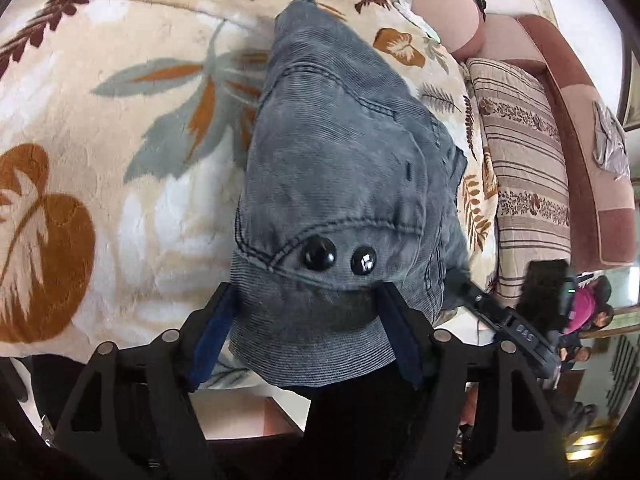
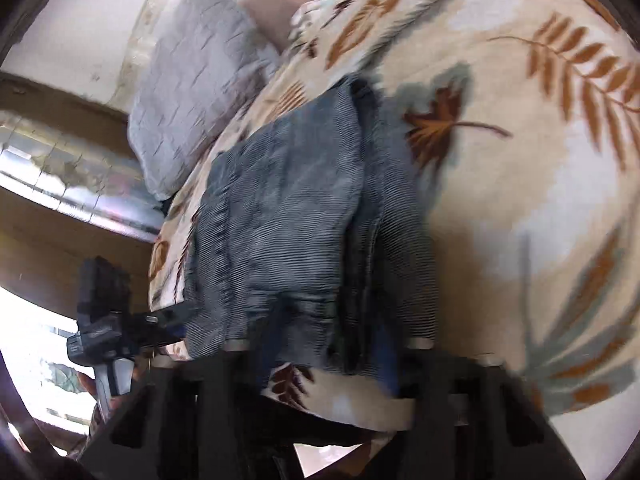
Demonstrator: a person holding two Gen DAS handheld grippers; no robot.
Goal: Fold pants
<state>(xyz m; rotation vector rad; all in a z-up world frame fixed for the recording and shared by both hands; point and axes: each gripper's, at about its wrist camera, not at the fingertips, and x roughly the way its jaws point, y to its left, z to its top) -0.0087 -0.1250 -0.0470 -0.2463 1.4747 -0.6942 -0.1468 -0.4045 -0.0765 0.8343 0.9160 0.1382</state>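
Grey-blue corduroy pants (image 1: pixel 340 168) lie folded in a long bundle on a cream leaf-print blanket (image 1: pixel 120 160). The waistband with two black buttons (image 1: pixel 320 255) sits between the blue-padded fingers of my left gripper (image 1: pixel 308 308), whose jaws stand wide apart around the cloth without pinching it. In the blurred right wrist view the pants (image 2: pixel 288 208) run up the middle. The fingers of my right gripper (image 2: pixel 324 344) are mostly hidden in the cloth at the near end. The right gripper also shows in the left wrist view (image 1: pixel 512 328) beside the pants.
A striped cushion (image 1: pixel 524 184) and a brown sofa arm (image 1: pixel 580 120) lie right of the blanket. A person's forearm (image 1: pixel 432 4) reaches in at the top. A grey pillow (image 2: pixel 192 92) lies at the far left. The left gripper shows beside the pants (image 2: pixel 104 320).
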